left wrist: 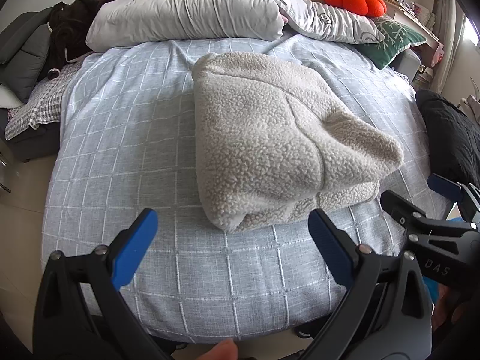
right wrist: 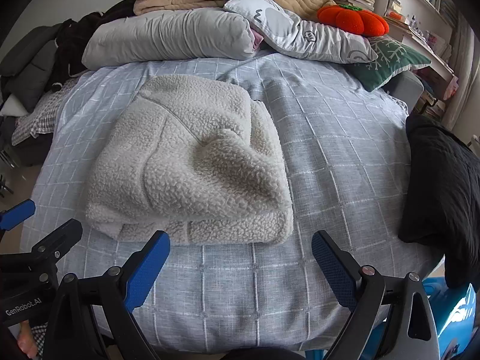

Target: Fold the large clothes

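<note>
1. Bed with pale blue grid-patterned cover (left wrist: 126,156), bearing everything below.
2. Folded cream fleece garment (left wrist: 270,147), a thick rectangular bundle lying mid-bed, its near edge just beyond my fingertips.
3. Rolled grey duvet (right wrist: 168,39) across the head of the bed.
4. Black fabric heap (right wrist: 444,180) at the right edge of the bed.
5. Orange pumpkin-shaped cushion (right wrist: 354,19) resting on the pillows.
6. My left hand-held gripper (left wrist: 232,228): blue-padded fingers spread wide, grasping nothing.
7. My right hand-held gripper (right wrist: 240,249): likewise spread wide and empty, apart from the garment.
</note>
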### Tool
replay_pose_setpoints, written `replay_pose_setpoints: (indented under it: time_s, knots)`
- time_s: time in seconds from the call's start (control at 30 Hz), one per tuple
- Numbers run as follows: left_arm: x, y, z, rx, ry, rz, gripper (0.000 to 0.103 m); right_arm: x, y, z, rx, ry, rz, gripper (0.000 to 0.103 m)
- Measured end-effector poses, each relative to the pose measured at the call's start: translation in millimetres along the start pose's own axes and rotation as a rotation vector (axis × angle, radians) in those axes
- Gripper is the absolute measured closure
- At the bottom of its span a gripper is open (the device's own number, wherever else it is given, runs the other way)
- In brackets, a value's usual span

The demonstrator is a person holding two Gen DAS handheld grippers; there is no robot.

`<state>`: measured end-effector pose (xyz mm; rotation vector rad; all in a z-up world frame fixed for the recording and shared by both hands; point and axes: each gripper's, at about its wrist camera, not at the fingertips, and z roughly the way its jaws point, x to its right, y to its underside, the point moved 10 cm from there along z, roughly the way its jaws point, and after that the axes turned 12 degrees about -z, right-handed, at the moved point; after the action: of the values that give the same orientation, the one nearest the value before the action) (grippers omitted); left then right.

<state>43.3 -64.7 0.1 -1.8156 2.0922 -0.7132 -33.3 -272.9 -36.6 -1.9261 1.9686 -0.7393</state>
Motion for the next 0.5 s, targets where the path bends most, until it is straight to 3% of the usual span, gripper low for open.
replay_pose_setpoints:
  time_s: [0.5]
  knots:
    - [-2.8, -0.1, 0.3, 0.002, -0.004, -0.005, 0.003, -3.7, -0.1, 0.5, -0.003, -0.005, -0.008, 0.006]
